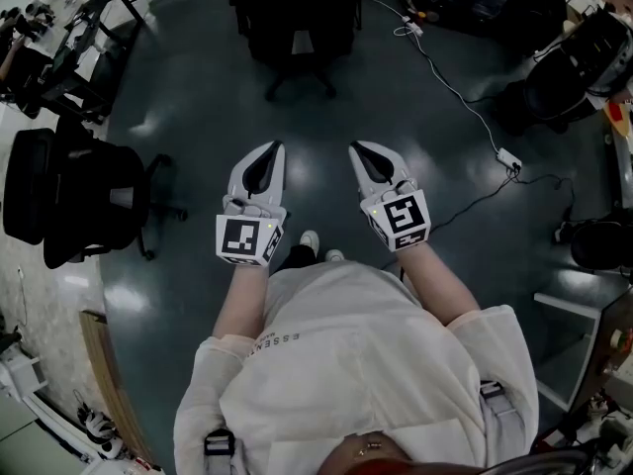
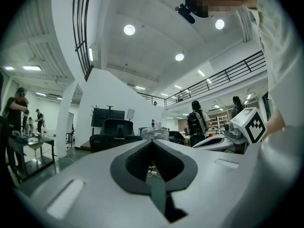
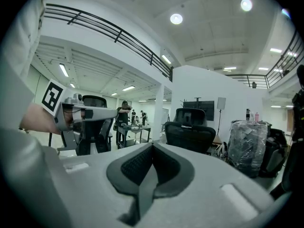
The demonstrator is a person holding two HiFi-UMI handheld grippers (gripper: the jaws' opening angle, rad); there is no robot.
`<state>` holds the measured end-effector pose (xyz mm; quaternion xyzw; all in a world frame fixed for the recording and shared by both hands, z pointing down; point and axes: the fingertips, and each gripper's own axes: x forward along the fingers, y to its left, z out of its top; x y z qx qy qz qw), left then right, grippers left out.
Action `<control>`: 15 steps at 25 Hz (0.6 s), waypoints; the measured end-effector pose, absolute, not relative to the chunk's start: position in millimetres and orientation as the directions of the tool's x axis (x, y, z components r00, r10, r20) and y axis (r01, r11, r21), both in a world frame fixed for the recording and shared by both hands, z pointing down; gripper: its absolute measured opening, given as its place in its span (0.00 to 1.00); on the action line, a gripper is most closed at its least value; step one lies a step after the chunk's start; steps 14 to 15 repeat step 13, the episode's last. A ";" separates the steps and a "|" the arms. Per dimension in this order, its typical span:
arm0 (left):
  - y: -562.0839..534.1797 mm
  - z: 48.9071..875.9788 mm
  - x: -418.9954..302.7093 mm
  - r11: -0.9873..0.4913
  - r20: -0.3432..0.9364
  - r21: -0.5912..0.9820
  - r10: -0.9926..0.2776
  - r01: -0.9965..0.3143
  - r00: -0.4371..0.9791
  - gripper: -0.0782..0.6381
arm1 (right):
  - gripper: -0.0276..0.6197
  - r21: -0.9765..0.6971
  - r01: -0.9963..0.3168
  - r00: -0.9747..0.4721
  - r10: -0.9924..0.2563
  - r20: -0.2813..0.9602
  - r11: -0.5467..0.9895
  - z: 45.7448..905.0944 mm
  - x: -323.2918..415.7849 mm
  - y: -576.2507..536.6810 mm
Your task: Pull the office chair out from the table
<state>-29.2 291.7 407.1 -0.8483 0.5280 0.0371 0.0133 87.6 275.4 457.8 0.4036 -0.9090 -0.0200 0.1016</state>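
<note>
A black office chair (image 1: 297, 18) stands straight ahead on the dark floor, its star base toward me. It also shows in the left gripper view (image 2: 116, 133) and the right gripper view (image 3: 191, 132), well beyond the jaws. My left gripper (image 1: 274, 147) and right gripper (image 1: 355, 147) are held side by side at waist height, pointing at that chair from a distance. Both are shut with nothing between the jaws, as the left gripper (image 2: 153, 142) and right gripper (image 3: 153, 144) show in their own views.
A second black office chair (image 1: 84, 196) stands at the left beside a pale table edge (image 1: 20, 275). Dark metal tables (image 1: 79, 38) are at the upper left. A white cable with a power strip (image 1: 508, 158) crosses the floor at the right. Wrapped goods (image 3: 247, 144) and people stand farther off.
</note>
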 end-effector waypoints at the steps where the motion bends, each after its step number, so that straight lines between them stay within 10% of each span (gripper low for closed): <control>1: 291.6 407.0 -31.3 -0.440 -0.077 0.018 -0.896 -0.898 0.437 0.13 | 0.02 0.117 -0.730 -0.653 -0.738 0.169 0.673 458.5 85.9 276.8; 15: 290.1 407.8 -33.5 -0.447 -0.078 0.021 -0.893 -0.894 0.444 0.13 | 0.02 0.092 -0.741 -0.646 -0.744 0.170 0.665 462.2 80.8 277.2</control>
